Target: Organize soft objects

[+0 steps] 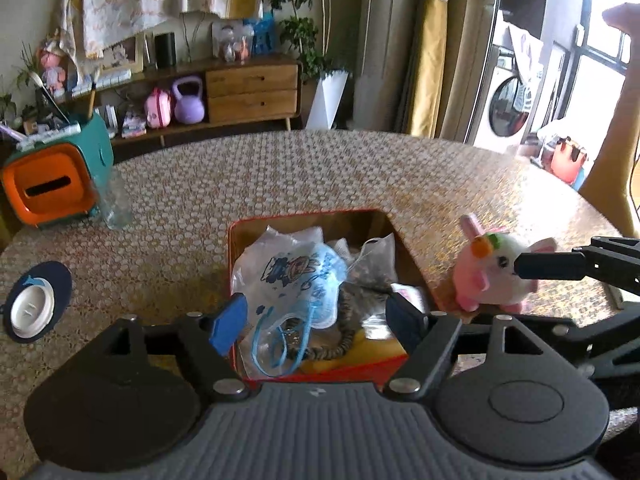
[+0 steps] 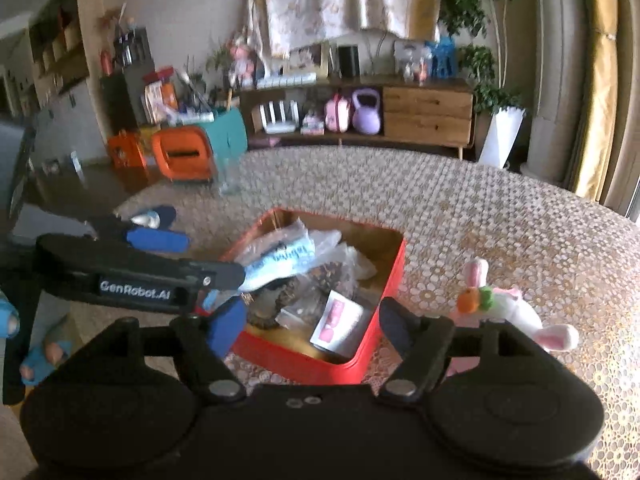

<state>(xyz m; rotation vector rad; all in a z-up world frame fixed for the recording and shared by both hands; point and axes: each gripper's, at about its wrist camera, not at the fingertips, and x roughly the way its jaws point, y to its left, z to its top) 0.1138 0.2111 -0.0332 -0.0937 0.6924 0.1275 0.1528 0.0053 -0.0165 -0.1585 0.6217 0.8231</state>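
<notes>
1. The plush (image 1: pixel 494 270), a pink and white bunny-like toy with an orange and green tuft, sits on the desk (image 1: pixel 320 172) just beside the right wall of the red box (image 1: pixel 236 232), outside it.
2. The box already holds soft clutter: a printed plastic bag (image 1: pixel 296 280), a clear bag of dark bits and a small card. From that I judge the plush is the piece left to put in.
3. The left gripper (image 1: pixel 316 320) hangs over the near edge of the box with its fingers spread wide and nothing between them.
4. The right gripper (image 2: pixel 312 326) is likewise spread wide and empty in its own view. It looks across the box's near right corner.
5. In the right wrist view the plush (image 2: pixel 504 308) lies to the right of the right-hand finger, partly hidden behind it, not between the fingers.
6. In the left view a dark finger of the right gripper reaches in from the right and its tip lies against the plush's white face. I cannot tell whether it actually touches.
7. The right gripper is clearly the nearer one. The left has the box between it and the toy.
8. The plush lies roughly crosswise, ears spread to either side, so I would guess the right gripper must shift rightward to straddle it across the body.
</notes>
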